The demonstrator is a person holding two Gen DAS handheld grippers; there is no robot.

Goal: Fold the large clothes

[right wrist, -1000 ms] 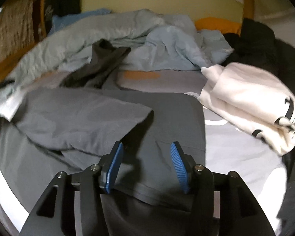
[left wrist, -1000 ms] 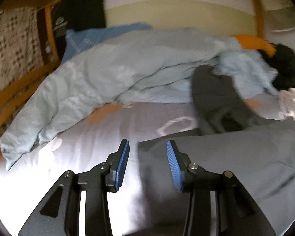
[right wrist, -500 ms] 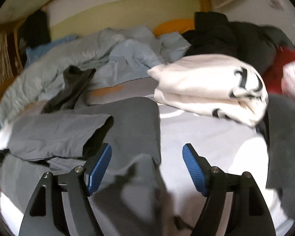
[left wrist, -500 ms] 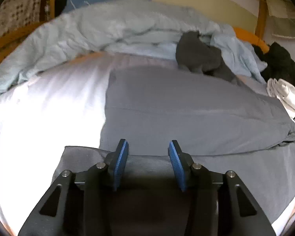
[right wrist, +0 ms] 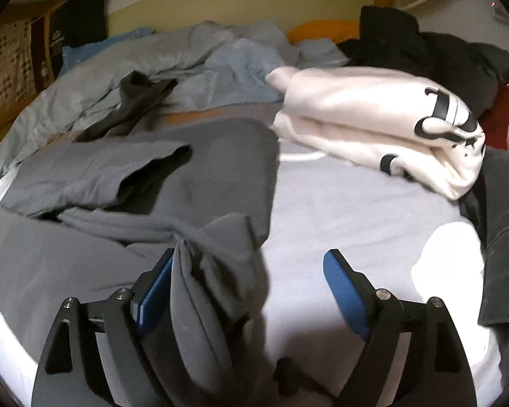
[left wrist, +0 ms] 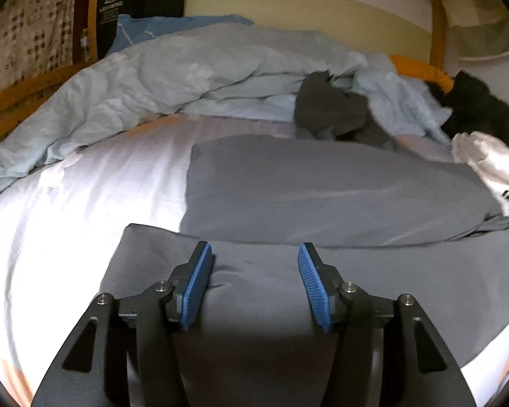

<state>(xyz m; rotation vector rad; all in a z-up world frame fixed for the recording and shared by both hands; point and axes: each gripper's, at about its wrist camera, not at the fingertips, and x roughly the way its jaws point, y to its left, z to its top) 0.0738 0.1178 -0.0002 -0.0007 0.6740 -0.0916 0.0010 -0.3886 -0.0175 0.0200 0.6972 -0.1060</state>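
The bed (left wrist: pixel 68 210) is taking up the whole room from where I'm standing, its pale sheet lying bare on the left and a rumpled light-blue duvet (left wrist: pixel 159 78) bunching along the headboard end. Spreading across the middle is the grey garment (left wrist: pixel 322 186), the big piece being folded; one layer is already lying doubled over another, though a loose flap (right wrist: pixel 95 173) is gaping open on its right-hand part. A folded white sweatshirt (right wrist: pixel 383 118) is sitting just beside it, with a dark crumpled garment (left wrist: pixel 332 112) lying up against the duvet.

The left tool (left wrist: pixel 254 271) is hovering over the near edge of the grey cloth with its jaws standing apart, gripping nothing. The right tool (right wrist: pixel 247 281) is spread wide too; a bunched fold of the grey fabric is draping against its left pad (right wrist: pixel 156 288), but nothing is pinching it.

To my eye the person is working midway through the fold, just releasing or re-gripping the near hem. The next move is probably calling for both tools closing on that near edge and flattening the loose flap before carrying the cloth over.
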